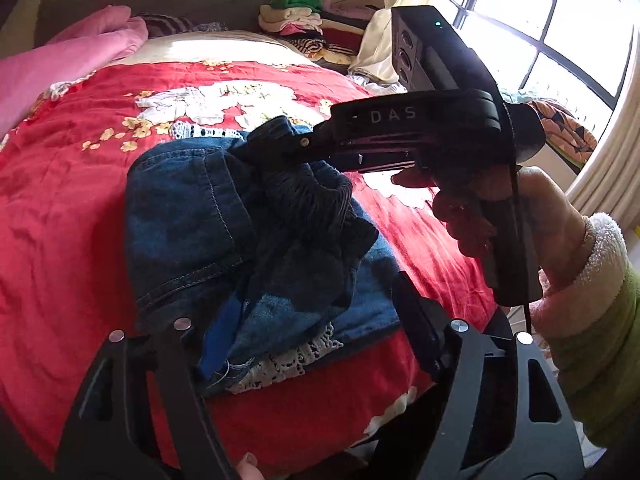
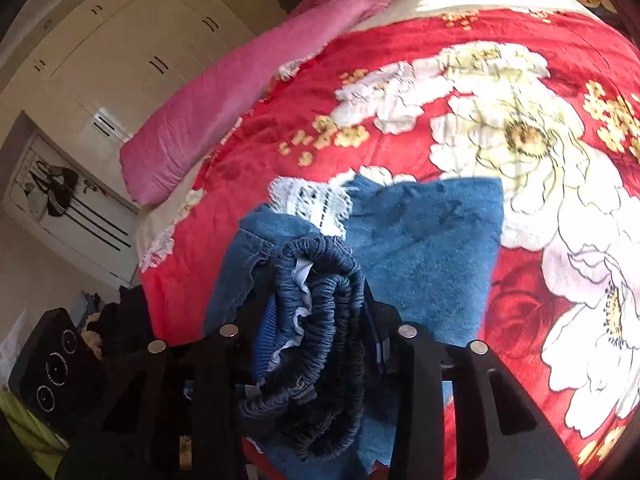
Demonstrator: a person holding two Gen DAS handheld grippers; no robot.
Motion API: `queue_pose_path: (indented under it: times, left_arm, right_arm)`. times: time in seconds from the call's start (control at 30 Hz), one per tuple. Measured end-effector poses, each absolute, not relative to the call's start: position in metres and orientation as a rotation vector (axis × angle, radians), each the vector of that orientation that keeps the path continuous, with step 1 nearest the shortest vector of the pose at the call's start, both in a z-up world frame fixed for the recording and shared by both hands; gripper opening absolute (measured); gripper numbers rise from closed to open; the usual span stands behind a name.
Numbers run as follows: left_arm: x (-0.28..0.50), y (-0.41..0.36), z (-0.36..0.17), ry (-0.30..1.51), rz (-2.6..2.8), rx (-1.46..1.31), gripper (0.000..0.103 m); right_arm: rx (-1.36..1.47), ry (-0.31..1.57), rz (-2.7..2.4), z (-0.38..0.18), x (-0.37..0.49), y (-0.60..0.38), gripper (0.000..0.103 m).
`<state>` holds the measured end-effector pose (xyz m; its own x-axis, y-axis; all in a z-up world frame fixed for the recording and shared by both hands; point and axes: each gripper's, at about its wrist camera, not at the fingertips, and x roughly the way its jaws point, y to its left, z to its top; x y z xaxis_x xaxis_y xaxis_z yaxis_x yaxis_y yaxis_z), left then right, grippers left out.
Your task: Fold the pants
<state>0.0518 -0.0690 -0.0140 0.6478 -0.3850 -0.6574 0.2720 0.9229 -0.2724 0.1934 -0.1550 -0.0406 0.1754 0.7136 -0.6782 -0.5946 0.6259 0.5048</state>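
Observation:
Blue denim pants (image 1: 188, 216) with white lace trim at the hems lie partly folded on a red floral blanket (image 1: 60, 200). My right gripper (image 1: 280, 150) comes in from the right, held by a hand, and is shut on the dark gathered elastic waistband (image 1: 316, 200), lifting it off the pile. In the right wrist view the bunched waistband (image 2: 324, 320) fills the gap of the right gripper (image 2: 316, 320) between the fingers. My left gripper (image 1: 296, 320) is low at the near edge, jaws wide, and the folded denim lies between its fingers without being pinched.
A pink quilt (image 1: 68, 56) lies along the bed's left side. Folded clothes (image 1: 304, 20) are stacked at the head of the bed. A window (image 1: 552, 28) is at the right. White wardrobe doors (image 2: 120, 52) stand left of the bed.

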Motion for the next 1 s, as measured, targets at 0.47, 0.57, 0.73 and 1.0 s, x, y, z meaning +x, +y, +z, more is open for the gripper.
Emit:
queue_pose_path:
  times: [0.47,0.57,0.73,1.0]
  left_arm:
    - [0.047,-0.08,-0.024,0.823,-0.438,-0.118,0.065]
    - [0.044,-0.073,-0.02,0.838,-0.476,-0.172,0.065]
    - [0.038,-0.048,-0.008,0.837,-0.479,-0.284,0.069]
    - [0.047,0.008,0.017,0.776,-0.286,-0.31,0.076]
  right_arm:
    - [0.195,1.049,0.829,-0.055,0.203,-0.192,0.062]
    - [0.145,0.96,0.786,-0.036,0.183,-0.207,0.066]
    - [0.061,0.803,0.772,-0.003,0.143,-0.231,0.074]
    - [-0.145,0.696,0.798,0.002,0.069,-0.221,0.08]
